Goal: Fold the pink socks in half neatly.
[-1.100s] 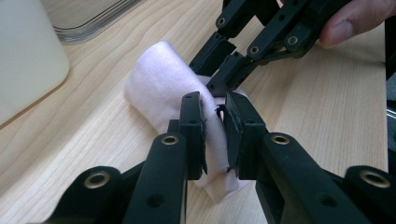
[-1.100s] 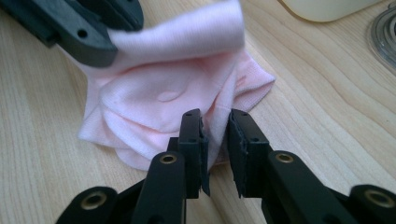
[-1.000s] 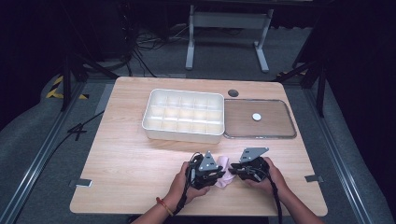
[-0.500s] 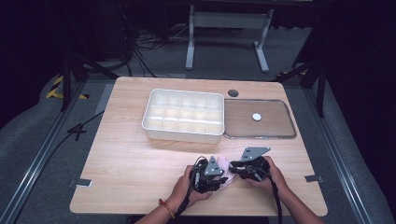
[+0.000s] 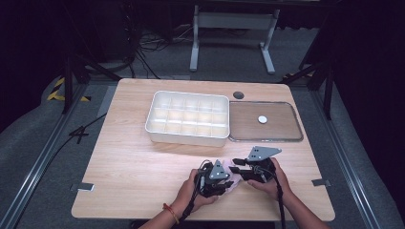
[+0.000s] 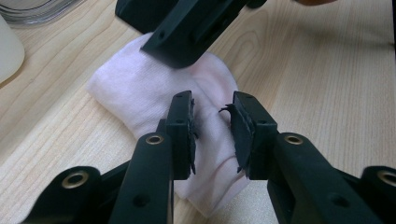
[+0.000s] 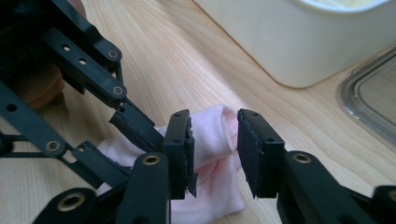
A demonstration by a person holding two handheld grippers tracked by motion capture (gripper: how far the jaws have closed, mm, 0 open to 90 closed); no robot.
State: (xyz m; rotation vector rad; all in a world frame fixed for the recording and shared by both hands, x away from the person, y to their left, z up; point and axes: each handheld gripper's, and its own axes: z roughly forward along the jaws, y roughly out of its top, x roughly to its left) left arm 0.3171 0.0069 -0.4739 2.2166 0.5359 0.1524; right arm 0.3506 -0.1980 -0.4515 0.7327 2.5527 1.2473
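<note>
At the near edge of a pale wood-grain desk [image 5: 143,176], a person works a small folded pale pink cotton sock [image 6: 140,93] with two hand-held black claws. The left claw [image 6: 212,126] straddles the sock's near fold, its pads parted and not pressing the cloth; its jaws have just been opening, with the fabric lying between them. The right claw [image 7: 215,140] meets it from the opposite side, jaws likewise just opening and standing released around the pink bundle, one pad close to the fabric but no squeeze evident. In the high view the two hands sit side by side, wrists low, left claw [image 5: 228,180] and right claw [image 5: 235,170] angled inward so their tips nearly meet over the sock.

To do this step well, each claw would likely need to take a separate layer or end of the sock, biting deep enough that the soft knit cannot slip, then move without dragging it off the desk's edge. A white plastic compartment box [image 5: 188,119] and its clear flat lid [image 5: 286,131] wait well apart, farther up the desk.
</note>
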